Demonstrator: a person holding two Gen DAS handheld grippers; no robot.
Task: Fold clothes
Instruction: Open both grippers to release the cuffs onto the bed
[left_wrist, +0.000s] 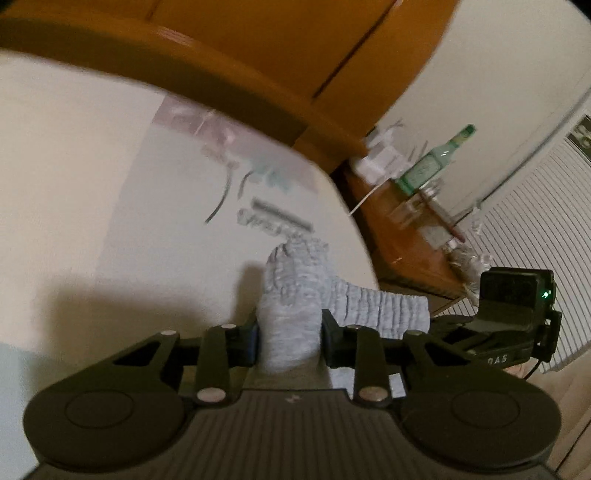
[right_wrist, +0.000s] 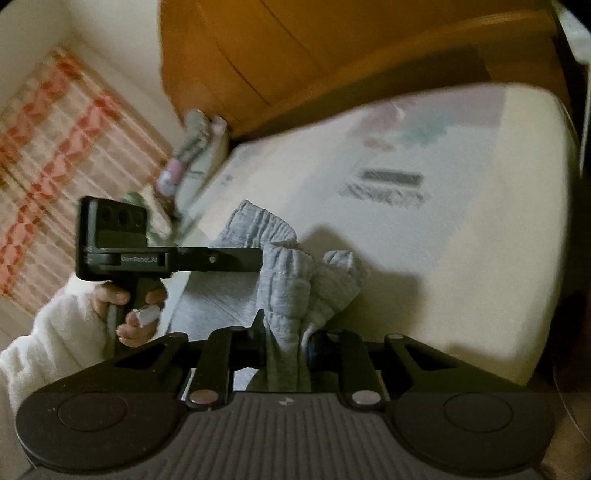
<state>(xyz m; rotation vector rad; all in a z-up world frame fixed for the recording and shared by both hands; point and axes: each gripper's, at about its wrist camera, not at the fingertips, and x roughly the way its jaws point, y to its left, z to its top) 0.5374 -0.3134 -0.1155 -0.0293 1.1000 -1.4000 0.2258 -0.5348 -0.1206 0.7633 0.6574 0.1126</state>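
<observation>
The bed (left_wrist: 92, 184) has a cream sheet with a faded pastel print and some grey lettering (left_wrist: 275, 218) on it. Behind the bed there's an orange-brown wooden headboard (left_wrist: 258, 48). Just beside the bed sits a low wooden nightstand (left_wrist: 406, 243), and on it a green bottle (left_wrist: 436, 158), some white packaging (left_wrist: 376, 158) and a few clear jars, too blurry to say more. On the bed's other side, a red-and-white patterned curtain (right_wrist: 55, 147).
</observation>
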